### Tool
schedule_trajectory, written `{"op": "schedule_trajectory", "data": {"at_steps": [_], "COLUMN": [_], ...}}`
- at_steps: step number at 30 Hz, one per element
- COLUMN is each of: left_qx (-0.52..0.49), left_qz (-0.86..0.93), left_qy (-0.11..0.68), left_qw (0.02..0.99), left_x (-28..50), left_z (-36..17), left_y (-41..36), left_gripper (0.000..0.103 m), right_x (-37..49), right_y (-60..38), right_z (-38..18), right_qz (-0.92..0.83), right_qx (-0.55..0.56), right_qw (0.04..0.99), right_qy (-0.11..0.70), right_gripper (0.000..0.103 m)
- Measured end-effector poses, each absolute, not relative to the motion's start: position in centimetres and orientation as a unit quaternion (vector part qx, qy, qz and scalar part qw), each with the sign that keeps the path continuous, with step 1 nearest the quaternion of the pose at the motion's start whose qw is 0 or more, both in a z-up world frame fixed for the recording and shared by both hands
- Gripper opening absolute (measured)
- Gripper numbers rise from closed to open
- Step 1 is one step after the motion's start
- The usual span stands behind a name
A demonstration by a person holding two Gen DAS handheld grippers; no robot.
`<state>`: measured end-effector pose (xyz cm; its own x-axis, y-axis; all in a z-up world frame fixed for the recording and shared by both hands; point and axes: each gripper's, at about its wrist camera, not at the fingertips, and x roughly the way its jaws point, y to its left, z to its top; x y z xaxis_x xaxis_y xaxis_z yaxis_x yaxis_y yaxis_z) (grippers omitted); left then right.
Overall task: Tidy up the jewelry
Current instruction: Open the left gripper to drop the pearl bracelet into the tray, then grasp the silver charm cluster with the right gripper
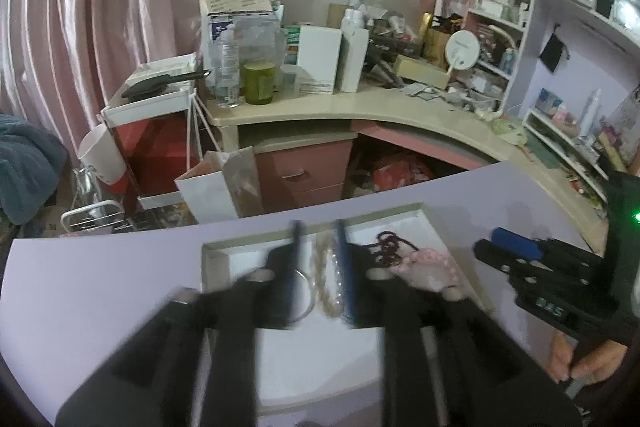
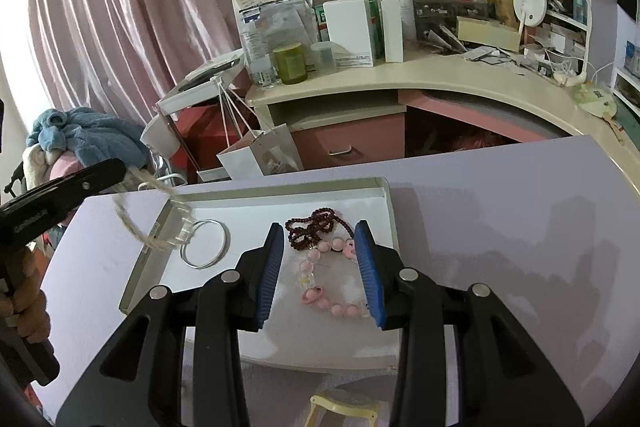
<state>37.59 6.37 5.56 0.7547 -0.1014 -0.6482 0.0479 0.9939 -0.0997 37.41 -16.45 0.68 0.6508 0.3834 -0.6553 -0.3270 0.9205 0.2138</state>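
Observation:
A white shallow tray [image 2: 384, 199] lies on the lilac tabletop. In it lie a silver bangle [image 2: 206, 243], a dark red bead string [image 2: 310, 227] and a pink bead bracelet [image 2: 320, 291]. My right gripper [image 2: 322, 267] is open, its blue pads either side of the pink bracelet, just above it. My left gripper [image 1: 318, 267] is shut on a pale beaded rope bracelet [image 1: 326, 283], which hangs over the tray's left edge in the right wrist view [image 2: 132, 223]. The right gripper also shows in the left wrist view [image 1: 504, 247].
A cream hair clip [image 2: 344, 407] lies at the near edge. Beyond the tabletop are a cluttered beige desk [image 2: 400, 79], a white paper bag [image 2: 260, 151], pink drawers [image 2: 348, 139] and pink curtains [image 2: 120, 7].

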Motion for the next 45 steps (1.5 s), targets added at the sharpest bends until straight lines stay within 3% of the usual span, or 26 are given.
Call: {"op": "schedule_trajectory", "data": {"at_steps": [1, 9, 15, 25, 34, 45], "left_qx": [-0.043, -0.057, -0.063, -0.080, -0.117, -0.129], "left_qz": [-0.036, -0.012, 0.013, 0.050, 0.083, 0.108], "left_qy": [0.342, 0.330, 0.316, 0.298, 0.323, 0.334], "left_qw": [0.938, 0.942, 0.947, 0.950, 0.936, 0.927], "left_x": [37.2, 33.7, 29.7, 20.9, 15.1, 11.9], "left_z": [5.7, 6.5, 7.3, 7.1, 4.8, 3.8], "left_y": [6.5, 8.4, 9.3, 9.4, 10.2, 10.7], "left_gripper": [0.048, 0.048, 0.055, 0.076, 0.078, 0.079], "right_x": [37.3, 34.4, 30.9, 24.2, 22.7, 22.3], "right_y": [-16.6, -18.2, -18.8, -15.8, -12.7, -12.0], "right_z": [0.7, 0.4, 0.4, -3.0, -6.9, -7.7], "right_qz": [0.195, 0.186, 0.193, 0.272, 0.282, 0.268], "right_qx": [0.040, 0.055, 0.056, 0.008, -0.052, -0.099], "right_qw": [0.908, 0.906, 0.903, 0.874, 0.849, 0.857], "right_qy": [0.369, 0.377, 0.380, 0.403, 0.444, 0.429], "right_gripper": [0.039, 0.039, 0.039, 0.038, 0.036, 0.037]}}
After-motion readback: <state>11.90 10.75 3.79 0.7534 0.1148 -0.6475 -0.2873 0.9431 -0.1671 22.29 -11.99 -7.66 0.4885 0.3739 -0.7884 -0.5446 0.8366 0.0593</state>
